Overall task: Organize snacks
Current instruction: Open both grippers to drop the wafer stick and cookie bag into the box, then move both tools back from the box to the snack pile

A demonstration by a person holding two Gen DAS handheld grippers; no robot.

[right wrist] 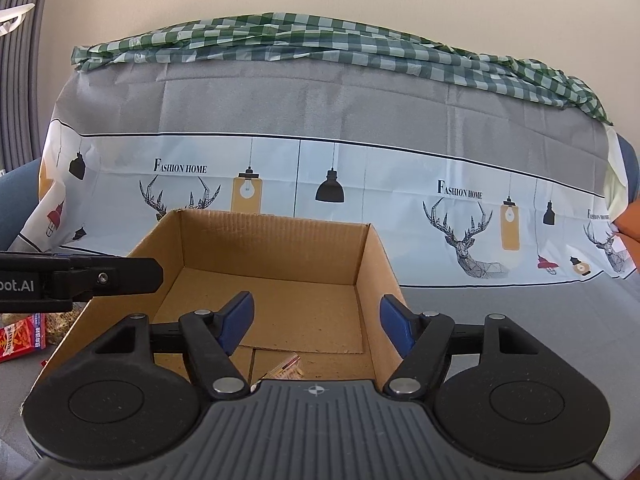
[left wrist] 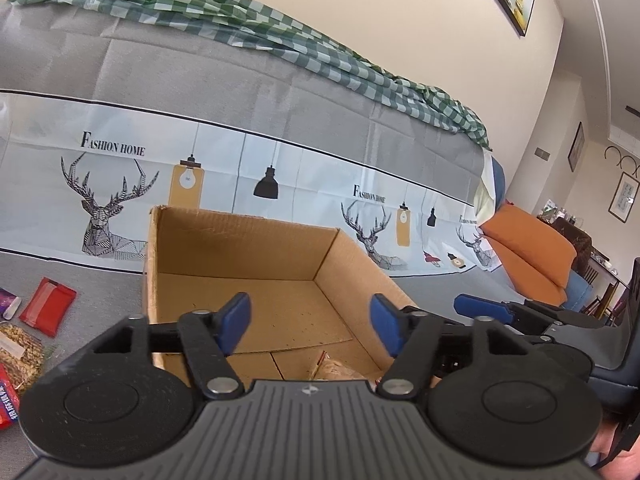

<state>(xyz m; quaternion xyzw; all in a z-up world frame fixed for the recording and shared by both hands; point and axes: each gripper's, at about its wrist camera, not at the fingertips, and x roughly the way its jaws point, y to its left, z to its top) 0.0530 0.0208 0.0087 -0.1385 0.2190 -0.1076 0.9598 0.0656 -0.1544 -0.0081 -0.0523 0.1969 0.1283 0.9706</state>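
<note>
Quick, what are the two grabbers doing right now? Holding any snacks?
Left gripper: open, holding nothing, above the cardboard box.
Right gripper: open, holding nothing, above the same box.

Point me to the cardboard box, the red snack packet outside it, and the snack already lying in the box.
cardboard box [left wrist: 240, 236], left wrist view, on its inner back wall.
red snack packet [left wrist: 47, 306], left wrist view, on the middle of the wrapper, left of the box.
snack in the box [right wrist: 289, 369], right wrist view, on its visible tip.
</note>
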